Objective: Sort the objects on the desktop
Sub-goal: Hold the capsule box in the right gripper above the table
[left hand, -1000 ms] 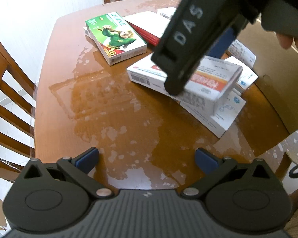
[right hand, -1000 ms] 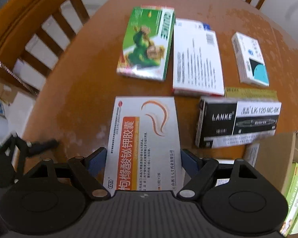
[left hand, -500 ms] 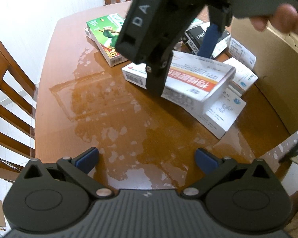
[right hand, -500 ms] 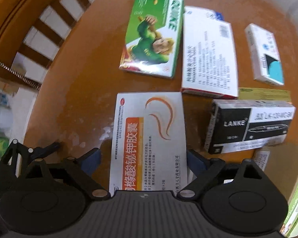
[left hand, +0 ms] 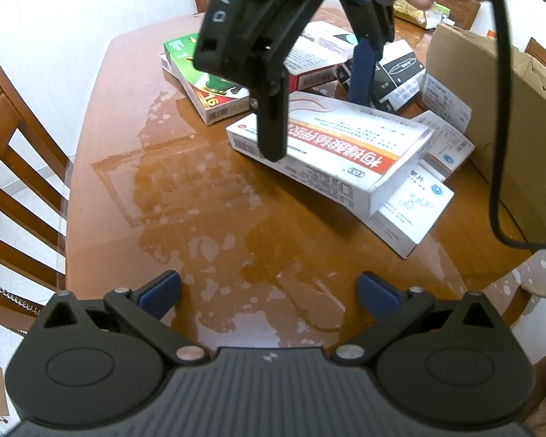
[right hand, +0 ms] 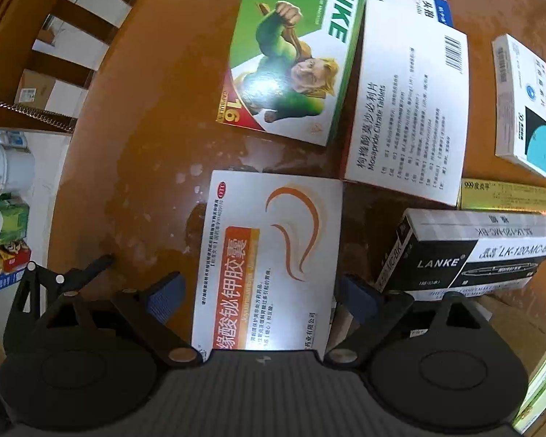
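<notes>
Wooden table [right hand: 156,116], boxes as marked:
- White box with orange band [right hand: 269,255], Chinese print and red "OTC" mark; lies between the right gripper's [right hand: 258,293] wide-spread fingers [right hand: 163,293], apart from both pads, far end propped on smaller white boxes.
- Green box [right hand: 295,51], "QUIKE", "16".
- White box [right hand: 407,109], "Mosapride Citrate Tablets".
- Black box [right hand: 469,255], "LANKE", "LK-120-MC-BK".
- Yellow box [right hand: 509,195], "999".
- Left gripper [left hand: 269,289]: fingers spread wide over bare tabletop, holding nothing.
</notes>
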`<state>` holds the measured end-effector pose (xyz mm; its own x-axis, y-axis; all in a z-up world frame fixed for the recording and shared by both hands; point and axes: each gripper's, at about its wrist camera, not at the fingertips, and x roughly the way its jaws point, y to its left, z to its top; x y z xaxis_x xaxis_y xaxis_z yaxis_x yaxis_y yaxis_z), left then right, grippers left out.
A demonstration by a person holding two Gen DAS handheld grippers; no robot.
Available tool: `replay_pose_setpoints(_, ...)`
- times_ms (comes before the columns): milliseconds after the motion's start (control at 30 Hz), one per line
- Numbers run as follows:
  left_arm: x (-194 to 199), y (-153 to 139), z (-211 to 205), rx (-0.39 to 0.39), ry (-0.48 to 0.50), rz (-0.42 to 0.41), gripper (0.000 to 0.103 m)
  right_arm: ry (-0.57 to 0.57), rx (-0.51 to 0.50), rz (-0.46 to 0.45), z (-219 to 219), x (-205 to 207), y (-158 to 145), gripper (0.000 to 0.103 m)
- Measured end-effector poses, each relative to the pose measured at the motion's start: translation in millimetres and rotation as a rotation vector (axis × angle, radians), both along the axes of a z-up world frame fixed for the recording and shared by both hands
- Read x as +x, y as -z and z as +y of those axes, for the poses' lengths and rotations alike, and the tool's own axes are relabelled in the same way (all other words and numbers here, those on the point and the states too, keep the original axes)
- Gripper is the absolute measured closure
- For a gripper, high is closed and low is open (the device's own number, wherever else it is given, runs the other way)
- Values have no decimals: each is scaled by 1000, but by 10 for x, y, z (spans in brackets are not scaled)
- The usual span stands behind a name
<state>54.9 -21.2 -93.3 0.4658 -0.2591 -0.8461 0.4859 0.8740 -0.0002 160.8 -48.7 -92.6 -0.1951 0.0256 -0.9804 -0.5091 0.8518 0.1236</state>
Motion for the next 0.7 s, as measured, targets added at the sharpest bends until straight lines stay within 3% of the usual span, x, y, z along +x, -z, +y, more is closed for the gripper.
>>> replay_pose_setpoints(400, -45, -21, 30, 0, -10, -8, 0, 54, -80, 39, 48, 104, 51, 8)
replay_pose_setpoints(500, -229, -120, 340, -1, -5, -18, 0, 36, -115, 5, 124, 84, 46, 8)
replay_pose_setpoints(700, -283, -100, 364, -2, 1, -27, 0, 53, -161, -14, 149, 75, 67, 8)
